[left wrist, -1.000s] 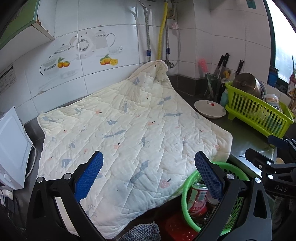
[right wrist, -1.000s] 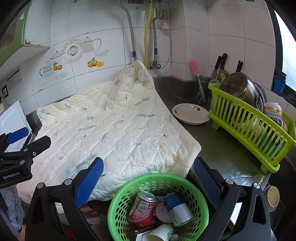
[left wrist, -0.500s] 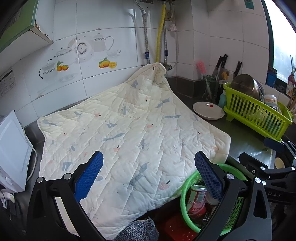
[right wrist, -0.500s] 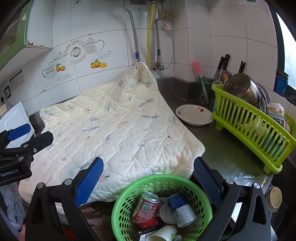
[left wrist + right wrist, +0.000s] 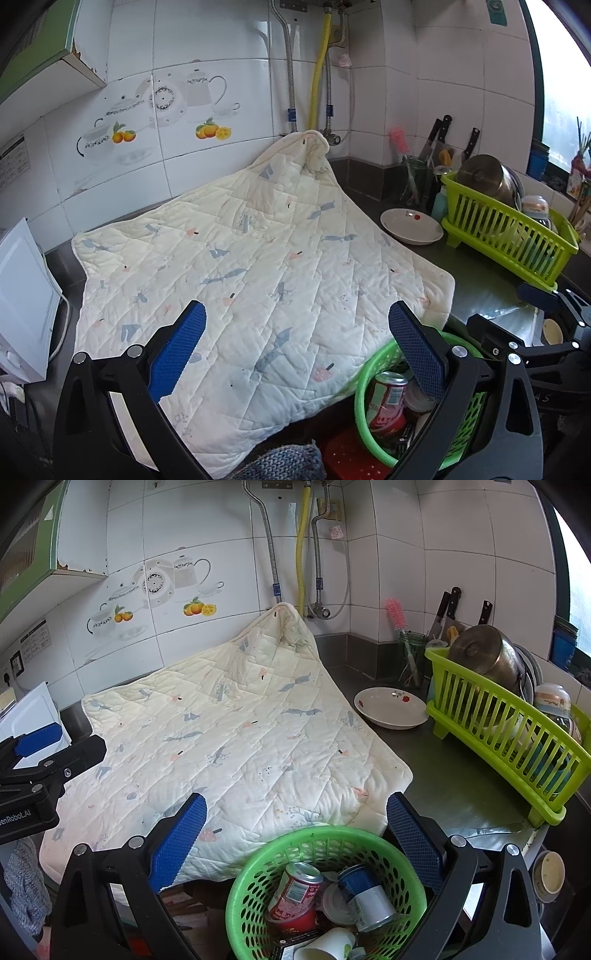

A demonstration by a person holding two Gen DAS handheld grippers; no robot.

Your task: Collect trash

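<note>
A kitchen worktop (image 5: 436, 775) is mostly covered by a cream quilted cloth (image 5: 236, 738). At its near edge sits a green basket (image 5: 325, 849) holding a red can (image 5: 295, 890), a blue-and-white can (image 5: 364, 895) and a paper cup (image 5: 328, 943). The left gripper (image 5: 295, 354) and right gripper (image 5: 295, 834) hover above, jaws wide apart and empty. A white bowl (image 5: 391, 707) rests beside a green dish rack (image 5: 509, 738).

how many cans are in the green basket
2. A red-labelled metal can lies left of centre in the green plastic basket; a blue-and-white can lies to its right. More may be hidden underneath.
</note>
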